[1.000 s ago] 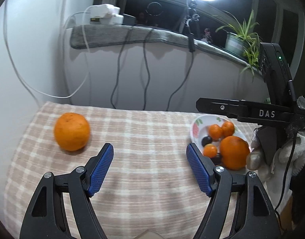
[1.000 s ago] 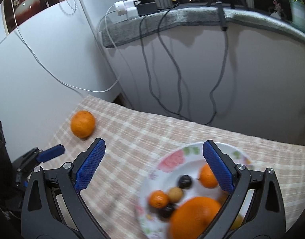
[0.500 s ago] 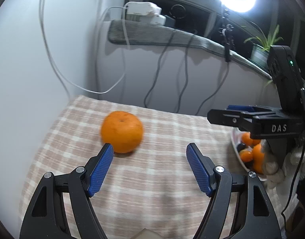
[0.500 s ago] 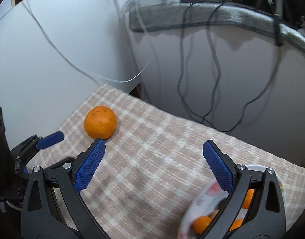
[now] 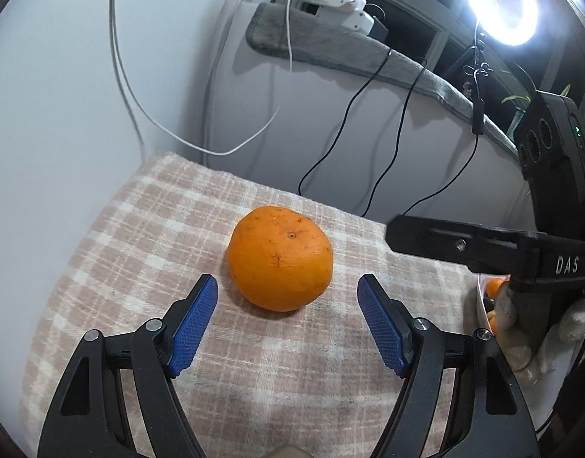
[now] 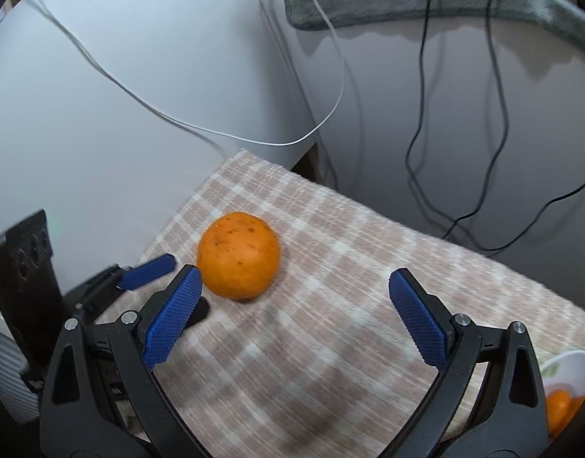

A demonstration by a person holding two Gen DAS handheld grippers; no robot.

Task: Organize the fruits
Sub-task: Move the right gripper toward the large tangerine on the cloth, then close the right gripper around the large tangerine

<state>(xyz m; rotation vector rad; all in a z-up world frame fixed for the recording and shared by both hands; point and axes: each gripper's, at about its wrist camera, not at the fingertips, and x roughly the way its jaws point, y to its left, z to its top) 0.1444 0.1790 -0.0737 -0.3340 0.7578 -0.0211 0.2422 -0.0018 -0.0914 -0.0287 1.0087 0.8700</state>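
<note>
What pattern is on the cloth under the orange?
A beige-and-cream check on the cloth, clearest in the left wrist view.

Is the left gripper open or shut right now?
Open: the left gripper has its jaws spread wide, with the orange just ahead, untouched.

the only readable text is "das", in pale capital letters on the black body of the right gripper, seen at the right edge of the left wrist view, just past a small screw on the same black bar; nothing else in that view carries legible writing, and the right wrist view shows no text, label or number at all
</note>
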